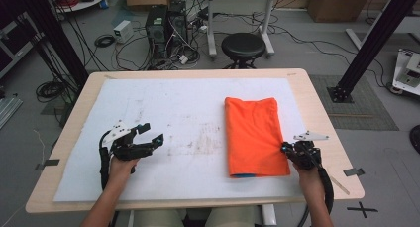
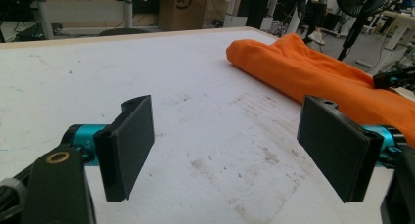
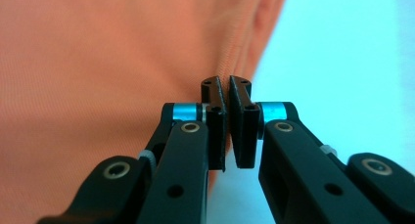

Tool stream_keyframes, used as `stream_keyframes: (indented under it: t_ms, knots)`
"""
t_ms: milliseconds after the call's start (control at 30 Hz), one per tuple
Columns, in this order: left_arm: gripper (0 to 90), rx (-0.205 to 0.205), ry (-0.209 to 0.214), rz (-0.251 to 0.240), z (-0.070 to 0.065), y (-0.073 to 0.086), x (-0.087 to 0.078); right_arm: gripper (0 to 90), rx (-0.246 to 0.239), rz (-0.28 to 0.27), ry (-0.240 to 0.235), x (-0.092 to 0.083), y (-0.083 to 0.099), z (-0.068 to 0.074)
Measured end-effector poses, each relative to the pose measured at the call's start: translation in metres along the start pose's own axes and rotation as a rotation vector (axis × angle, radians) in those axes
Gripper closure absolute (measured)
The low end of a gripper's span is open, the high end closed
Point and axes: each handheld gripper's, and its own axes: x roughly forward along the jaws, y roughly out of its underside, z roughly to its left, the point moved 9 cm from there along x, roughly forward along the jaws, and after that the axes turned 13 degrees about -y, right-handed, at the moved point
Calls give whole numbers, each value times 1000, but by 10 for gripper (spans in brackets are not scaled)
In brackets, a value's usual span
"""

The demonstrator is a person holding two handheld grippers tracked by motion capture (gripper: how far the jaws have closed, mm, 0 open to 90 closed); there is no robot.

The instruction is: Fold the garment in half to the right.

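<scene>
The folded orange cloth [image 1: 255, 137] looks soft and floppy; right tool [image 1: 286, 148] pinches its near edge (a sensible hold), left tool [image 1: 148, 134] gapes empty over the bench [image 1: 198, 74]

Lab: computer towers [image 1: 166, 26], floor cables [image 1: 106, 41]

White sheet [image 1: 188, 113] bare across the frame's left and centre, wide passage there. Folded orange cloth [image 1: 255, 135] blocks centre-right. Narrow strip remains between cloth and table [image 1: 322, 118] right edge, partly taken by the right gripper [image 1: 286, 148].
</scene>
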Motion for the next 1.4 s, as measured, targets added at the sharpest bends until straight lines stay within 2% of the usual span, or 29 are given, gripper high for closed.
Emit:
stream_keyframes:
  t_ms: [67, 100, 167, 233, 300, 333, 467, 533, 600, 800, 933, 1100, 1133, 1200, 1300, 1400]
  knots:
    - [217, 0, -1, -2, 1, 0, 0, 869, -12, -20, 44, -5, -6, -3]
    - [217, -2, -2, 0, 1, 0, 0, 869, -8, -17, 49, -6, -6, -4]
    - [216, -1, 1, 4, 0, 1, 0, 862, 17, 8, 10, 0, 0, -2]
    - [217, 0, -1, 3, 0, 1, 0, 825, 39, 1, -16, 2, 3, -1]
    - [217, -2, -2, 1, 0, 1, 0, 684, 66, -11, -37, -2, 2, -2]
    - [217, -1, -5, 1, 1, 1, 0, 617, 75, -21, -23, -4, 0, -3]
    - [217, -4, -11, -1, 2, 0, 0, 495, 70, -110, -7, -16, -12, -7]
    - [217, -3, -16, -4, 3, -1, 0, 468, 55, -153, -11, -19, -21, -6]
    - [217, 1, -25, -9, 5, -1, -1, 434, 40, -174, -13, -17, -30, -7]
    - [217, 31, -47, -22, 11, 0, -3, 393, 35, -176, -37, 10, -67, -19]
    - [215, 18, -36, -15, 12, 1, -5, 390, 58, -151, 10, 33, -92, -34]
    - [214, 35, -29, -6, 11, 5, -6, 443, 75, -117, 44, 58, -115, -49]
    - [214, 40, -30, -5, 10, 5, -6, 460, 79, -105, 54, 62, -117, -52]
    - [213, 54, -30, -9, 10, 4, -7, 556, 112, -100, 69, 71, -120, -57]
    - [213, 73, -40, -17, 11, 2, -8, 548, 155, -95, 74, 84, -119, -62]
    - [209, 62, -49, -32, 16, -2, -9, 534, 171, -86, 84, 92, -116, -64]
